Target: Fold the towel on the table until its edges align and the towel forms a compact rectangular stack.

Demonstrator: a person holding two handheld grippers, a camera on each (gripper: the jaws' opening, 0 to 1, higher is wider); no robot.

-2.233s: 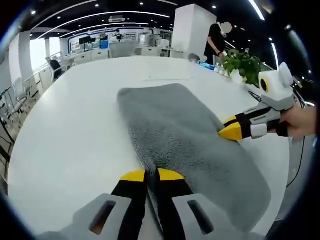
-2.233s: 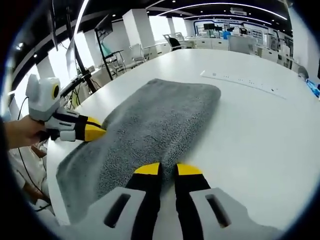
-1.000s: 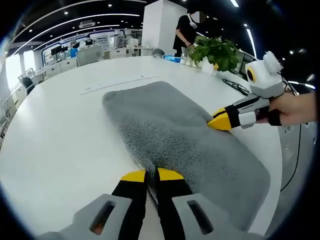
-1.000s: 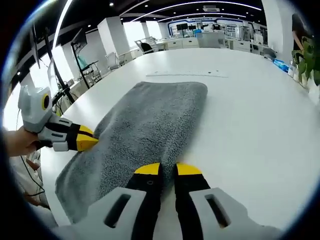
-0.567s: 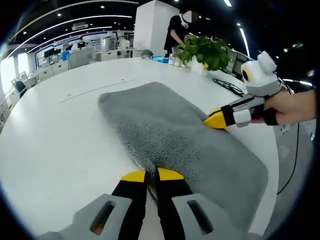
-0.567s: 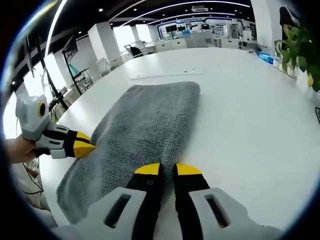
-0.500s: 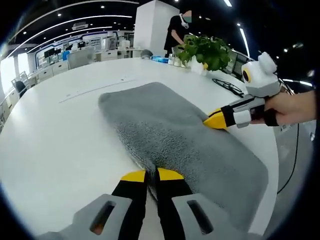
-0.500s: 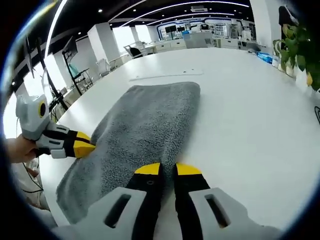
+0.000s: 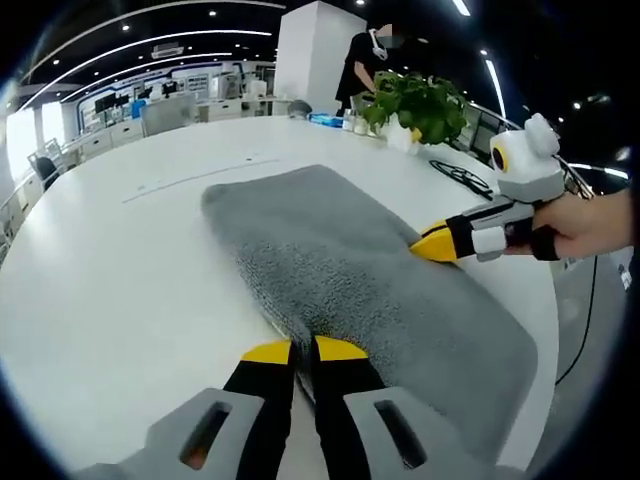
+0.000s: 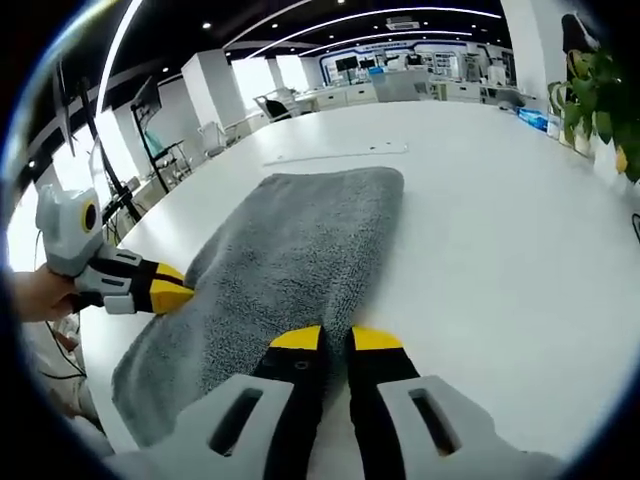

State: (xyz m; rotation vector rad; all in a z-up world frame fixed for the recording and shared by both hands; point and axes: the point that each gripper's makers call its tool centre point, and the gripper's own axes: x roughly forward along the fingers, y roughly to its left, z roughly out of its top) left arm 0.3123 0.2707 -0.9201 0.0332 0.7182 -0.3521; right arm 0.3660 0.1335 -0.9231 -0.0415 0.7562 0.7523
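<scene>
A grey towel (image 9: pixel 370 270) lies folded in a long strip on the white table (image 9: pixel 110 280), running from the near edge of the left gripper view away toward the far side. The left gripper (image 9: pixel 293 351) sits at the towel's left long edge, its yellow-tipped jaws drawn together and pinching the folded edge between them. Across the strip, at its right edge, the right gripper (image 9: pixel 425 243) comes in held by a hand (image 9: pixel 590 228), its yellow tip touching the towel. A potted plant (image 9: pixel 415 100) stands on the far right of the table, with a person (image 9: pixel 372 62) behind it.

In the right gripper view the towel (image 10: pixel 290 265) stretches away on the table (image 10: pixel 500 240); the left gripper (image 10: pixel 175 295) touches its left edge, and the right gripper (image 10: pixel 331 339) has its jaws together, clamped on the towel's right edge
</scene>
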